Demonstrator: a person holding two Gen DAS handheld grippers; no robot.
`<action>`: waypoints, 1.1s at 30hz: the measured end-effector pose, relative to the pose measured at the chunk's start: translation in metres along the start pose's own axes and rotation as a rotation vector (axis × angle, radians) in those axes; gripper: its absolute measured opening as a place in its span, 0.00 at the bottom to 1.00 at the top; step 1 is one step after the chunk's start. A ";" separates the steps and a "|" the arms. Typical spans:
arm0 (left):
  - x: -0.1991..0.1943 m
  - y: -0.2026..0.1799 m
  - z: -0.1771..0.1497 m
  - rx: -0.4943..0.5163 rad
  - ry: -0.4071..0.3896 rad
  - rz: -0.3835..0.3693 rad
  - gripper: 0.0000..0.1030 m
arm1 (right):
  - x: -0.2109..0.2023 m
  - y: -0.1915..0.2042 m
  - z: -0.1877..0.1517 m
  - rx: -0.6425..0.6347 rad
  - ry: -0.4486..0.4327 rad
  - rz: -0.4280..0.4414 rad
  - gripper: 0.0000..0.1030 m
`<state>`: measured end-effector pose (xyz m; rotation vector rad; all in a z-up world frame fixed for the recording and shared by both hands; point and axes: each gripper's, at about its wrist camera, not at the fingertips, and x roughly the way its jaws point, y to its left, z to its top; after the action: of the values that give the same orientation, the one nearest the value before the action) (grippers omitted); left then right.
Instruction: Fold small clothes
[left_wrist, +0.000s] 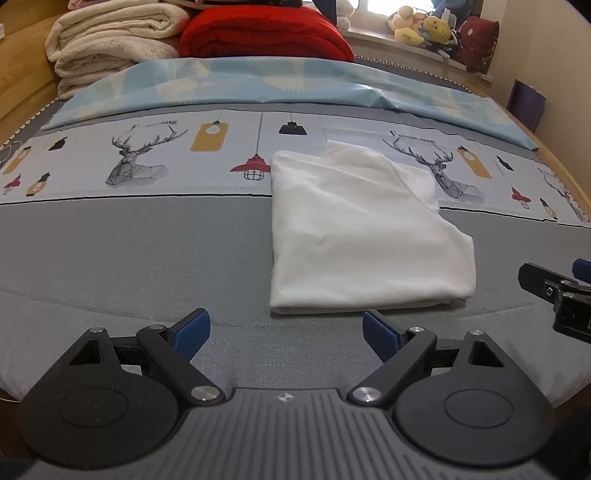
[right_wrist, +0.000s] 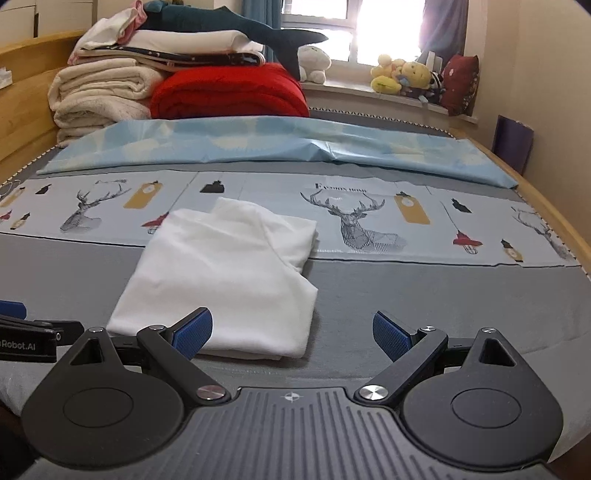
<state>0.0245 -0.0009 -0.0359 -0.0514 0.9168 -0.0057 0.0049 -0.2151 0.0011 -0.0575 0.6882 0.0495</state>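
A white garment (left_wrist: 365, 232) lies folded into a rough rectangle on the grey bed cover (left_wrist: 129, 258). My left gripper (left_wrist: 286, 332) stands open just short of the garment's near edge, nothing between its blue pads (left_wrist: 194, 328). In the right wrist view the same white garment (right_wrist: 221, 280) lies ahead and to the left. My right gripper (right_wrist: 291, 336) is open wide, its left pad (right_wrist: 194, 332) over the garment's near edge, not pressing on it. Each view shows the other gripper's finger at its side edge.
A printed deer-and-lamp sheet (right_wrist: 369, 221) and a light blue sheet (right_wrist: 258, 147) lie across the bed beyond the garment. Stacked cream blankets (right_wrist: 96, 96) and a red quilt (right_wrist: 229, 96) sit at the back left. Soft toys (right_wrist: 406, 77) line the windowsill. A wooden bed frame (right_wrist: 554, 221) runs along the right.
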 end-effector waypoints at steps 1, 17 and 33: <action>0.001 0.000 0.000 0.001 0.002 -0.002 0.90 | 0.001 -0.001 0.000 0.010 0.007 0.000 0.91; 0.005 -0.006 -0.001 0.016 0.008 -0.010 0.90 | 0.006 -0.008 0.000 0.033 0.024 0.001 0.91; 0.004 -0.006 -0.001 0.024 -0.001 -0.022 0.90 | 0.005 -0.006 0.000 0.029 0.022 0.008 0.91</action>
<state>0.0262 -0.0075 -0.0398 -0.0389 0.9146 -0.0374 0.0088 -0.2214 -0.0019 -0.0277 0.7112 0.0467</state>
